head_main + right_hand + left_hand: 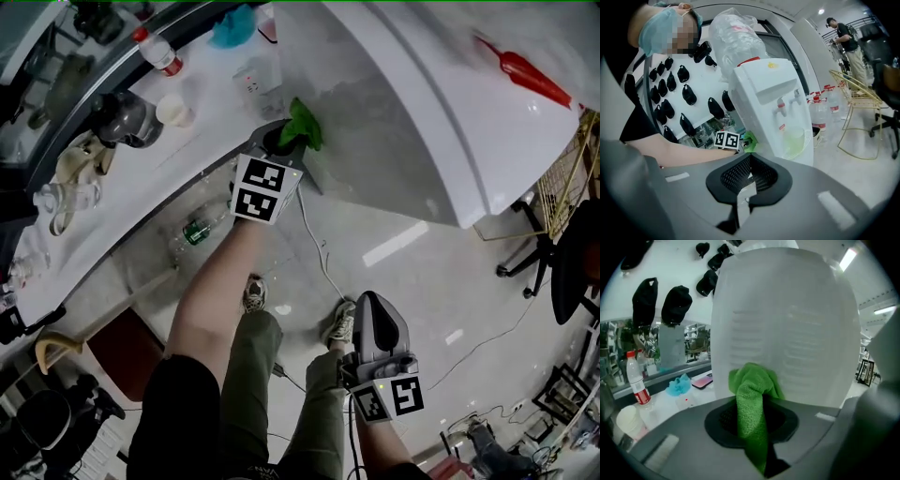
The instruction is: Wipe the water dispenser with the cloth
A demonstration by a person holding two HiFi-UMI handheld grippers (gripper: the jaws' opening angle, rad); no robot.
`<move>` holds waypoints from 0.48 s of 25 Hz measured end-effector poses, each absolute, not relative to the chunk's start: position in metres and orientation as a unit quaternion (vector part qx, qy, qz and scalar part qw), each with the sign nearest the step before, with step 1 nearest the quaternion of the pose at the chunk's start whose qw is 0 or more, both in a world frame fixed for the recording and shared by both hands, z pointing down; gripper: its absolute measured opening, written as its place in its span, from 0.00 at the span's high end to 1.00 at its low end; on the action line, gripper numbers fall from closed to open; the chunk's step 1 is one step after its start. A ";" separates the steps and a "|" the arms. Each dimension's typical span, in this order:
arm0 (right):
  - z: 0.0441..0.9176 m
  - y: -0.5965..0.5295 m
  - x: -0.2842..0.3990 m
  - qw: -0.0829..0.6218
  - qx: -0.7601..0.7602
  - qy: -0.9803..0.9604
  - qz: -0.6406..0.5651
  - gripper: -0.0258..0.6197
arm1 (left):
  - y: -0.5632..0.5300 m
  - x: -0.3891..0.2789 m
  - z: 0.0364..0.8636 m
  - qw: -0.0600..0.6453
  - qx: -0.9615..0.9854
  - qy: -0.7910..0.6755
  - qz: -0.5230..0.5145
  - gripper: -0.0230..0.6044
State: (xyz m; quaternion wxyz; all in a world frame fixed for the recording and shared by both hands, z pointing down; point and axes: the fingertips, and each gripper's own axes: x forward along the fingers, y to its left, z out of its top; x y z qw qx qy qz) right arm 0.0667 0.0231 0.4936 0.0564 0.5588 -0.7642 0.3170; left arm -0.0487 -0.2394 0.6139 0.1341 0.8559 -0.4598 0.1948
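While soft, limp cloth point(752, 399) is clamped by its bunched fold in left tongs point(757, 441) — dispenser point(787, 324) just ahead — right tongs point(740, 204) are closed; empty.

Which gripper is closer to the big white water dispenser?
Left. The left gripper, shut on the green cloth, is right up at the water dispenser's side wall. The right gripper is shut and empty, held well back from it.

The head view looks steeply down from above the water dispenser point(412, 122), the left gripper view faces its side wall from very close, and the right gripper view takes in its front from farther back, all three sharing it.
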 end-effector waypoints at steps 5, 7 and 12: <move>0.491 0.014 0.049 0.043 0.568 -0.760 0.314 0.95 | -0.268 -0.072 0.625 0.149 0.847 -0.471 0.198 0.88; 0.492 0.012 0.047 0.039 0.573 -0.756 0.314 0.95 | -0.278 -0.082 0.627 0.159 0.840 -0.480 0.195 0.88; 0.493 0.016 0.049 0.036 0.582 -0.747 0.320 0.95 | -0.282 -0.088 0.627 0.153 0.838 -0.485 0.200 0.88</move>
